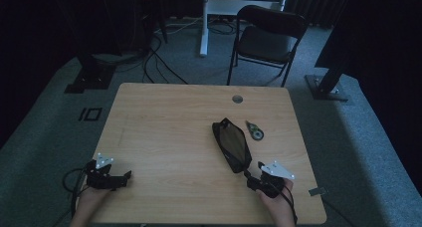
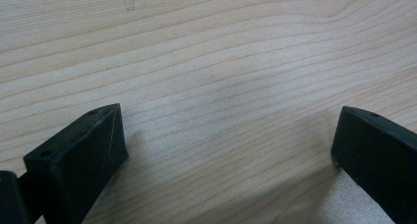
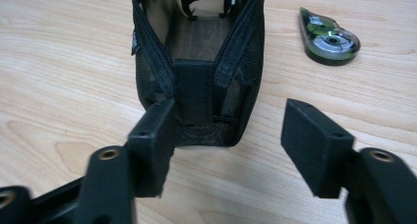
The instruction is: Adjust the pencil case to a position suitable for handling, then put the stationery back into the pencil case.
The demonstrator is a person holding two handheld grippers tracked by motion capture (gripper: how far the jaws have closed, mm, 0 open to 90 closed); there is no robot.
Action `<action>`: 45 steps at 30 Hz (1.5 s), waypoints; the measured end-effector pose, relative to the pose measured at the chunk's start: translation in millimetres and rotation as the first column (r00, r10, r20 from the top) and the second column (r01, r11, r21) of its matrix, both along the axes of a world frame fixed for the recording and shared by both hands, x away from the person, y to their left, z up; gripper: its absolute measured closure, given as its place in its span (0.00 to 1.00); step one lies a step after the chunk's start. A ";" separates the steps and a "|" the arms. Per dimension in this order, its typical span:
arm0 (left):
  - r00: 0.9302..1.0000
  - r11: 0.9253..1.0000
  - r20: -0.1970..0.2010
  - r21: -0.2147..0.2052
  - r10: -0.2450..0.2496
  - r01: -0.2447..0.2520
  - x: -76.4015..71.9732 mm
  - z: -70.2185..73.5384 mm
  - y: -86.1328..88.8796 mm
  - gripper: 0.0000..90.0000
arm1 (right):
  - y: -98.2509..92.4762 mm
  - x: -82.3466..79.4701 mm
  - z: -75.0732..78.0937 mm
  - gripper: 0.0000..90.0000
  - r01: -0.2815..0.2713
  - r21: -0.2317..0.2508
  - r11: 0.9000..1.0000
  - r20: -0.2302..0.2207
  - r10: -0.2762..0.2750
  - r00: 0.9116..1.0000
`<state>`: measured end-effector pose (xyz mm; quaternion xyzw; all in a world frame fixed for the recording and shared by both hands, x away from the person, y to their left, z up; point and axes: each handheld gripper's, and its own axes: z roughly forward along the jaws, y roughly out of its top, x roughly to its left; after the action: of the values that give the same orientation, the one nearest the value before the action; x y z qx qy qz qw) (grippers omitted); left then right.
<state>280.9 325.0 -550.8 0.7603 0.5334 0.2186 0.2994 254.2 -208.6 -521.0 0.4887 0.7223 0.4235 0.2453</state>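
A black mesh fabric pencil pouch (image 1: 232,145) lies right of centre on the pale wood-grain counter (image 1: 164,132), its long axis running from the middle of the high view toward the lower right. Its zip is undone and its mouth gapes; in the right gripper view the pouch (image 3: 196,62) shows woven mesh walls edged with a ribbed zip tape and a solid fabric tab at the near end. Just beside it, toward the right of the frame, lies a small teardrop-shaped green and clear plastic correction-tape dispenser (image 1: 256,131), apart from the pouch.

The right hand-held gripper (image 1: 255,179) sits at the lower right, at the pouch's near end, jaws apart with nothing between them. The left hand-held gripper (image 1: 125,177) rests at the lower left, well apart from both things; its jaws stand wide over bare wood (image 2: 221,86).

The pouch looks light, soft and floppy: it would likely sag and fold if lifted by one wall. The stiffer end tab or the zip tape seems the firmest place to pinch. The dispenser (image 3: 328,36) looks rigid, smooth and light, probably slippery across its glossy faces, so gripping its flat sides seems safest.
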 end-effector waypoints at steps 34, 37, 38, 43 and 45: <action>1.000 1.000 0.000 0.000 0.000 0.000 0.0 0.0 0.1 0.00 | -50.7 53.4 -8.2 0.28 0.058 -0.048 0.997 -0.008 -0.058 0.998; 1.000 1.000 0.000 0.000 0.000 0.000 0.0 0.0 0.0 0.00 | -51.8 62.6 -8.0 0.27 0.060 -0.057 0.997 -0.004 -0.060 0.998; 1.000 1.000 0.000 0.000 0.000 0.000 0.0 0.0 0.0 0.00 | -52.0 65.7 -7.9 0.27 0.060 -0.058 0.996 -0.008 -0.061 0.998; 1.000 1.000 0.000 0.000 0.000 0.000 0.0 0.0 0.0 0.00 | -52.5 80.8 -6.5 0.26 0.062 -0.054 0.997 -0.009 -0.063 0.998; 1.000 1.000 0.001 -0.002 0.001 -0.001 0.0 -0.1 -0.1 0.00 | -53.2 87.2 -5.1 0.24 0.059 -0.057 0.997 -0.010 -0.060 0.998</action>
<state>280.9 324.9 -550.9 0.7596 0.5339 0.2187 0.3001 341.4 -261.9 -526.1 0.5053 0.7205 0.3926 0.2671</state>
